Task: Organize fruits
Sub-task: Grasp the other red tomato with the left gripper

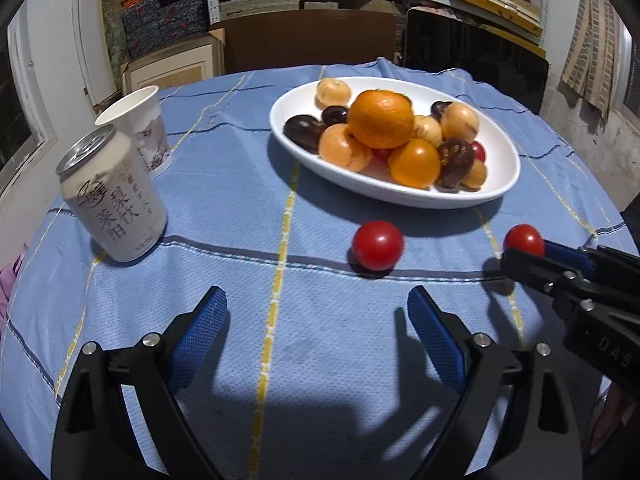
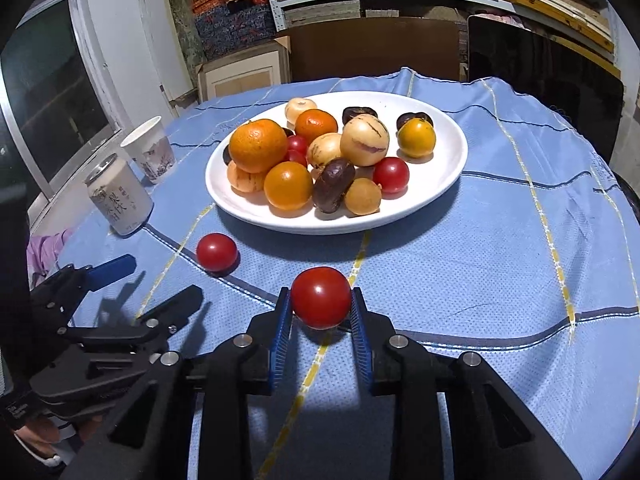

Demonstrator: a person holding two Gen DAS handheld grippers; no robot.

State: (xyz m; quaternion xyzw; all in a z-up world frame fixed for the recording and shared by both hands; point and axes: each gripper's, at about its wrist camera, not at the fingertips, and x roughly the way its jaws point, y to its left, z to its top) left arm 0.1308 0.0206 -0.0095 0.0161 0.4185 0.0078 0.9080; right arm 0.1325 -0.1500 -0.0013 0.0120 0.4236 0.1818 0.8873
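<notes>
A white oval plate (image 1: 502, 148) (image 2: 436, 188) on the blue cloth holds a heap of oranges, yellow and dark fruits and small red tomatoes. One red tomato (image 2: 321, 297) (image 1: 523, 239) sits just in front of the plate, and my right gripper (image 2: 320, 304) (image 1: 520, 256) is shut on it, blue pads pressing both sides. A second red tomato (image 1: 377, 245) (image 2: 216, 251) lies loose on the cloth to its left. My left gripper (image 1: 316, 304) (image 2: 156, 280) stands open over bare cloth, nearer than that loose tomato, with nothing between its fingers.
A pale drink can (image 1: 114, 200) (image 2: 120, 198) and a white paper cup (image 1: 138, 128) (image 2: 151, 152) stand at the left of the round table. Cardboard boxes, a dark panel and loaded shelves rise behind the far edge. A purple cloth shows at the left edge.
</notes>
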